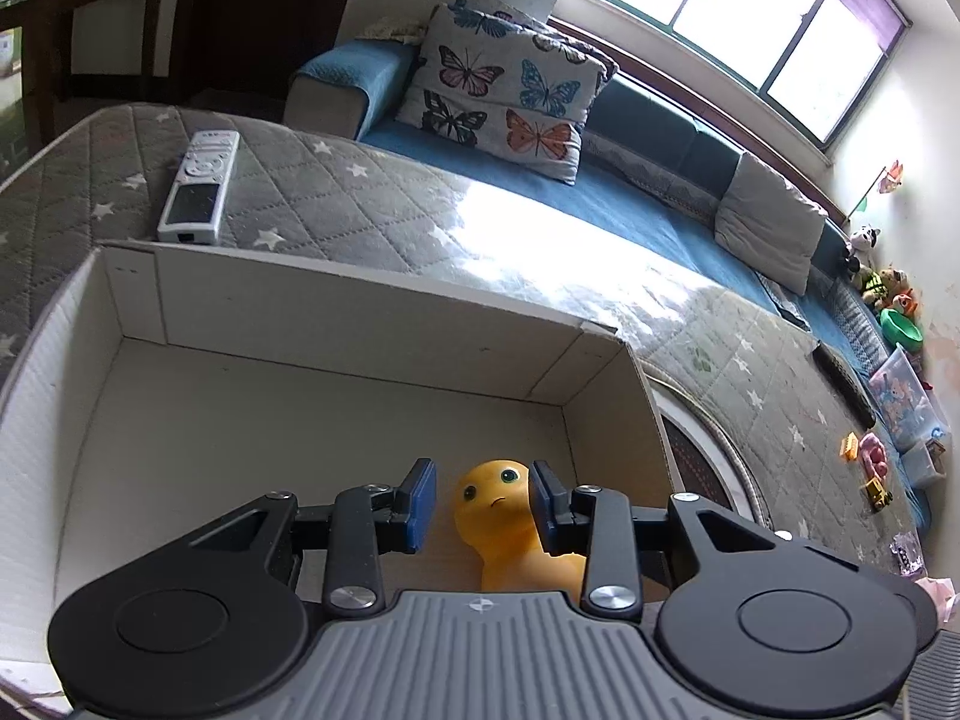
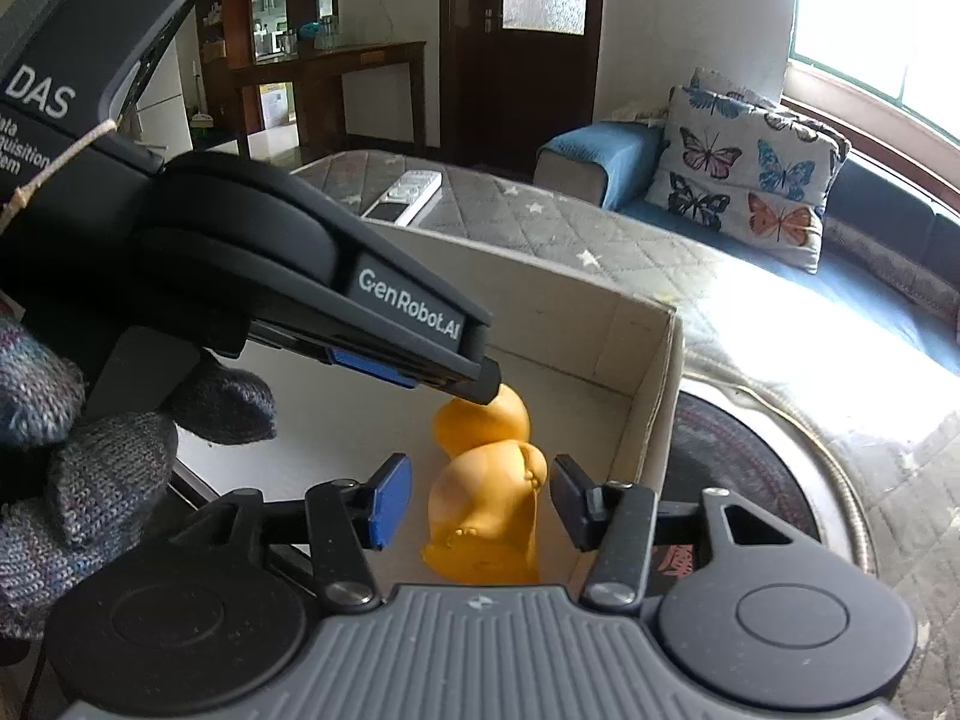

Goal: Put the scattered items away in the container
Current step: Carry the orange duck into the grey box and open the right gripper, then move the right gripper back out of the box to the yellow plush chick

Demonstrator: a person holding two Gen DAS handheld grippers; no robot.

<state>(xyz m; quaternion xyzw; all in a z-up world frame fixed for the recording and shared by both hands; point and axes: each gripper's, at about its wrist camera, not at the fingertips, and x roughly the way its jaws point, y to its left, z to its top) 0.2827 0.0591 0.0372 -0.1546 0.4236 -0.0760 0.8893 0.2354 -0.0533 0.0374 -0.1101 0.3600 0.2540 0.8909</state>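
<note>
A yellow rubber toy [image 1: 498,510] with a small face lies on the floor of a white cardboard box [image 1: 336,312]. My left gripper [image 1: 483,501] hangs open inside the box, its blue pads apart on either side of the toy's head. In the right wrist view the toy [image 2: 486,492] lies near the box's right wall [image 2: 654,372]. My right gripper [image 2: 480,501] is open, its jaws on either side of the toy's body without closing on it. The left gripper's body [image 2: 300,276] crosses above the toy there.
A white remote control [image 1: 198,186] lies on the grey quilted star-pattern cover behind the box. A blue sofa with a butterfly cushion [image 1: 504,96] stands beyond. Small toys [image 1: 870,462] lie at the far right. A round dark rug [image 2: 750,468] lies right of the box.
</note>
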